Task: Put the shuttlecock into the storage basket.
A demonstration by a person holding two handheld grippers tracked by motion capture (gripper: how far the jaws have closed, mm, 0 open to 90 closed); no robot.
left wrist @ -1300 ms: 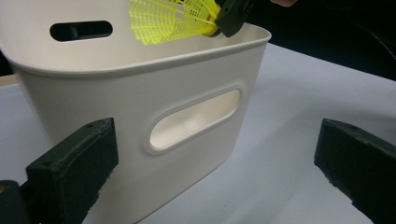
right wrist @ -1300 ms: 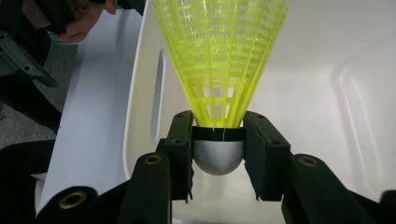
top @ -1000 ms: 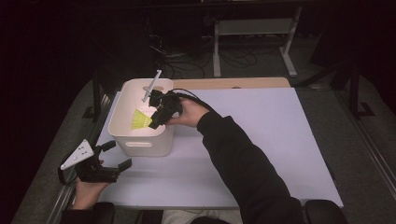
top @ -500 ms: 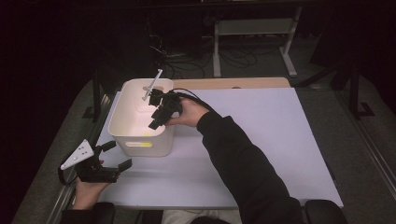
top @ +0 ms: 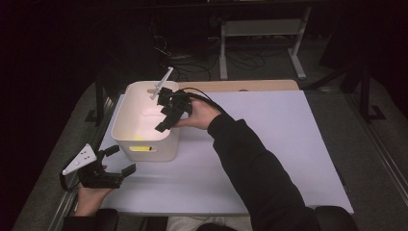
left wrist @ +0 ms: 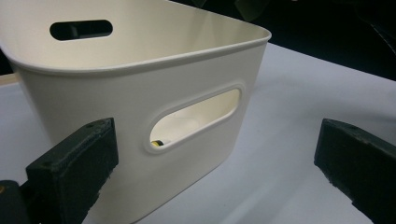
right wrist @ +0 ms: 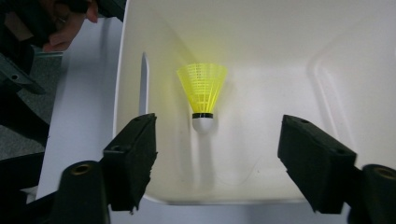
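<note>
White bin (top: 146,139) sits at about 10 o'clock on the white worktop (top: 269,144), close to the worktop's left edge. Contents: one yellow shuttlecock (right wrist: 201,95) lying on the bin floor, white cork toward the right gripper camera, skirt fanned away at 12 o'clock. It touches neither wall, roughly mid-floor.

Right gripper (top: 166,118) hangs over the bin's right rim, fingers (right wrist: 133,156) wide apart, nothing between them. In the right gripper view the shuttlecock lies between and beyond the two fingertips, well clear of both.

Left gripper (top: 118,161) is at 7 o'clock from the bin, held low near the worktop's front-left corner, fingers (left wrist: 74,163) spread and empty. Its camera looks straight at the bin's near wall; the left finger overlaps the wall in that view, contact cannot be told.

Hard to read: in the high view the bin interior is washed out, the shuttlecock shows as a faint yellow smear near the front wall and through the handle slot (left wrist: 196,119). In the left gripper view only a sliver of yellow and black shows at the slot's lower left. The person's sleeve (top: 260,178) covers the worktop's middle front.

Room: the worktop from 12 through 5 o'clock of the bin is bare. Background past the far edge is dark, with cables and a frame.
</note>
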